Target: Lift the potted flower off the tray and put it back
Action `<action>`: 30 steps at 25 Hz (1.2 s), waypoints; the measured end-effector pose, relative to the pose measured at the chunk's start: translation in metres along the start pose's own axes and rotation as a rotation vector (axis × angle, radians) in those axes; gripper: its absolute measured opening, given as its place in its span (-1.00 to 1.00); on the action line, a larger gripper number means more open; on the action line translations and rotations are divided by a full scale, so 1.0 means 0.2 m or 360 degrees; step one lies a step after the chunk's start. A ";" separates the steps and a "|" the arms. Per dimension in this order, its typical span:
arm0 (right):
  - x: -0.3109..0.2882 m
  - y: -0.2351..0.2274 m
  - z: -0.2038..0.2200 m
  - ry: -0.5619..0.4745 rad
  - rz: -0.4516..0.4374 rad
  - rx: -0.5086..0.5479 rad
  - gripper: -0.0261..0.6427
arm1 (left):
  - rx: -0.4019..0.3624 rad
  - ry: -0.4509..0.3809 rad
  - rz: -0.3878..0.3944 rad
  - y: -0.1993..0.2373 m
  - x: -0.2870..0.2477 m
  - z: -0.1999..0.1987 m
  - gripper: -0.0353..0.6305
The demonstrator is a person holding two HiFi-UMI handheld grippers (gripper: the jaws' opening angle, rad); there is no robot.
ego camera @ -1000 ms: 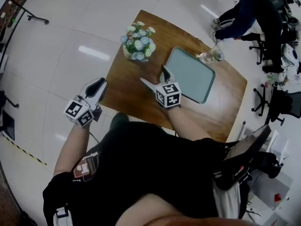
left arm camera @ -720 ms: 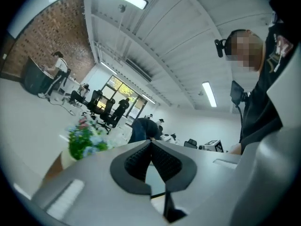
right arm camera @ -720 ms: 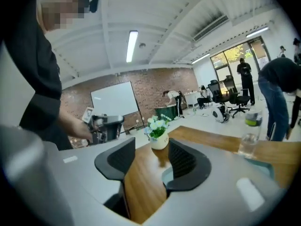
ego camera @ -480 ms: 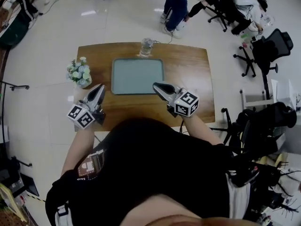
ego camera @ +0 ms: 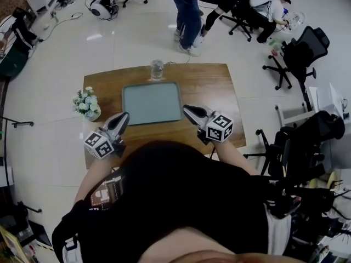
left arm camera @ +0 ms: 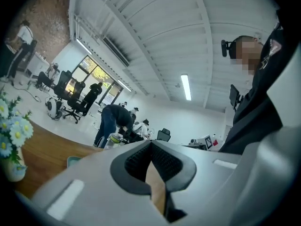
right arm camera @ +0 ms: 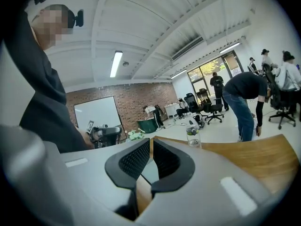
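The potted flower [ego camera: 86, 104], white and blue blooms in a pale pot, stands on the wooden table [ego camera: 211, 86] near its left edge, beside the grey-green tray [ego camera: 152, 103] and not on it. The tray holds nothing. My left gripper [ego camera: 124, 115] is shut and empty over the table's near edge, right of the flower. My right gripper [ego camera: 186, 109] is shut and empty at the tray's near right corner. In the left gripper view the flower [left arm camera: 10, 135] shows at far left, apart from the shut left gripper [left arm camera: 151, 144]. The right gripper [right arm camera: 151, 140] also shows its jaws together.
A clear water bottle [ego camera: 157, 69] stands at the table's far edge behind the tray, also seen as the bottle [right arm camera: 190, 134] in the right gripper view. A person [ego camera: 189, 10] bends over beyond the table. Office chairs [ego camera: 290, 53] crowd the right side.
The head view has swung so the table sits square ahead. Both grippers have moved with it toward the table's near edge. The right gripper's jaws, open a second ago, have shut on nothing.
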State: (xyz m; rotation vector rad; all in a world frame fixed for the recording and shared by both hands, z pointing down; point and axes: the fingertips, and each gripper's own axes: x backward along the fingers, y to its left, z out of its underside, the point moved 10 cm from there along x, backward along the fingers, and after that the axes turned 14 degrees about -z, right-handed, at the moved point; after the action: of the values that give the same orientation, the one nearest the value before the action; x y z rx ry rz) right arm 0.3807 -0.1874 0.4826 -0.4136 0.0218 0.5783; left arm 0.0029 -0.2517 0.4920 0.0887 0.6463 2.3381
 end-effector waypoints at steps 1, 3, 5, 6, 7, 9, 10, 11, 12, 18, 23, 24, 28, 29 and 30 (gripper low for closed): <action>-0.01 -0.01 -0.01 -0.0001 -0.0002 0.0004 -0.81 | -0.0013 0.0004 -0.0020 0.00 0.00 0.00 -0.89; -0.03 -0.01 -0.01 0.0005 -0.0013 0.0010 -0.80 | -0.0036 0.0003 -0.0052 0.01 0.02 0.01 -0.89; -0.06 0.00 -0.01 0.0020 -0.0037 0.0011 -0.78 | -0.0044 0.0000 -0.0082 0.02 0.05 0.02 -0.89; -0.08 0.01 -0.01 0.0031 -0.0053 0.0013 -0.77 | -0.0045 -0.0003 -0.0096 0.03 0.07 0.02 -0.89; -0.10 0.01 -0.01 0.0044 -0.0068 0.0016 -0.76 | -0.0045 -0.0003 -0.0110 0.04 0.09 0.03 -0.89; -0.13 0.02 -0.01 0.0069 -0.0096 0.0019 -0.74 | -0.0039 0.0001 -0.0152 0.06 0.12 0.04 -0.87; -0.14 0.02 -0.01 0.0080 -0.0106 0.0019 -0.73 | -0.0033 0.0002 -0.0186 0.07 0.14 0.05 -0.84; -0.15 0.02 -0.02 0.0089 -0.0112 0.0020 -0.72 | -0.0025 0.0002 -0.0233 0.09 0.15 0.07 -0.80; -0.16 0.02 -0.02 0.0097 -0.0115 0.0019 -0.72 | -0.0019 0.0005 -0.0291 0.12 0.16 0.09 -0.77; -0.18 0.03 -0.02 0.0174 -0.0111 0.0004 -0.68 | -0.0019 0.0144 -0.0706 0.37 0.25 0.29 -0.36; -0.20 0.04 -0.01 0.0274 -0.0095 -0.0012 -0.67 | -0.0056 0.0286 -0.1081 0.66 0.32 0.42 0.14; -0.20 0.04 0.00 0.0294 -0.0089 -0.0014 -0.67 | -0.0062 0.0301 -0.1164 0.73 0.33 0.43 0.25; -0.22 0.05 0.00 0.0355 -0.0069 -0.0032 -0.67 | -0.0015 0.0339 -0.1399 0.99 0.30 0.45 0.65; -0.21 0.06 0.00 0.0359 -0.0063 -0.0042 -0.67 | -0.0012 0.0359 -0.1427 1.04 0.28 0.45 0.70; -0.20 0.06 0.01 0.0360 -0.0056 -0.0053 -0.67 | -0.0025 0.0381 -0.1449 1.09 0.26 0.46 0.74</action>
State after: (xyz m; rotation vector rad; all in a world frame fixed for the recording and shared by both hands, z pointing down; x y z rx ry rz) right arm 0.3399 -0.1993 0.4856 -0.5095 0.2211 0.4955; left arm -0.1489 -0.3157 0.6688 -0.4170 0.6083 1.4753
